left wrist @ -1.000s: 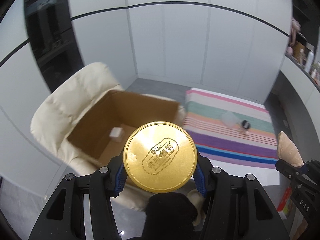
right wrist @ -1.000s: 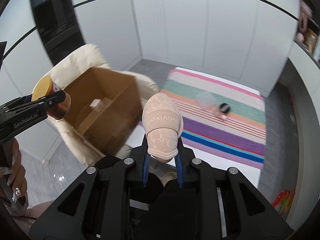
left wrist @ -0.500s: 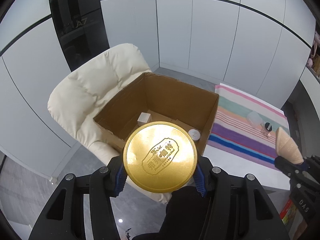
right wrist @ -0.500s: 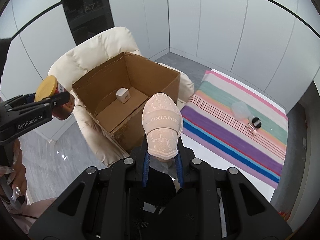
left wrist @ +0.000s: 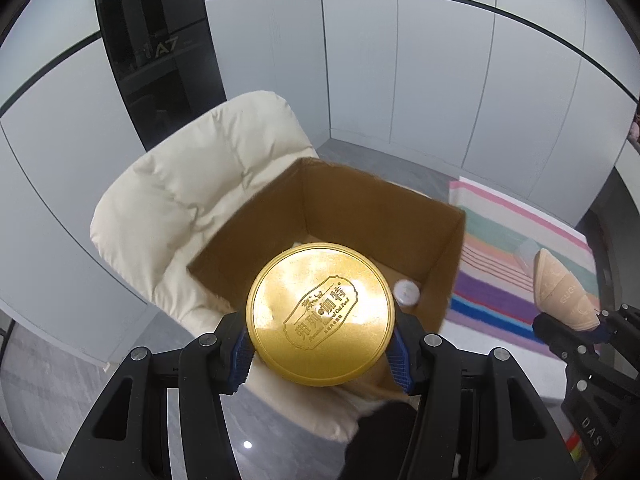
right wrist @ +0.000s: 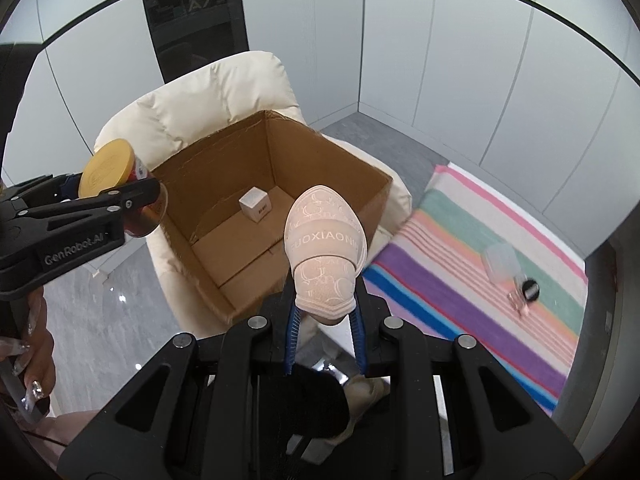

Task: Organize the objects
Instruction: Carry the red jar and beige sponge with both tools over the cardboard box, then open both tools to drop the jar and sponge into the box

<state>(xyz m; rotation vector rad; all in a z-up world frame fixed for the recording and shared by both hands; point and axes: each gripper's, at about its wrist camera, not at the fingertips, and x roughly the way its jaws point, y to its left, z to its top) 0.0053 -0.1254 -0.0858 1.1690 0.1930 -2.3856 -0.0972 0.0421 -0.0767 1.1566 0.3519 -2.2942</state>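
Cream armchair [right wrist: 208, 108] bears cardboard box [right wrist: 320, 168]; left hand-held gripper [left wrist: 320, 344] pinches gold-lidded jar [left wrist: 318, 314]; right hand-held gripper [right wrist: 325, 330] pinches pink pad [right wrist: 325, 252]

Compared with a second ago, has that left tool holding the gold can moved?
Yes. The left tool, gripping the gold-lidded can, has swung left toward the cardboard box: the box now sits directly ahead, and the striped rug has slid to the right edge.

Ahead of both claws: cream armchair [right wrist: 208, 108], carrying an open cardboard box [right wrist: 320, 168] on its seat. Inside the box, on its floor: small white cube [right wrist: 255, 209] at the far side, white round cap [left wrist: 406, 292] near the right wall. Right of the claws: striped rug [right wrist: 460, 280] bearing a clear cup [right wrist: 500, 264] and a black disc [right wrist: 531, 290].
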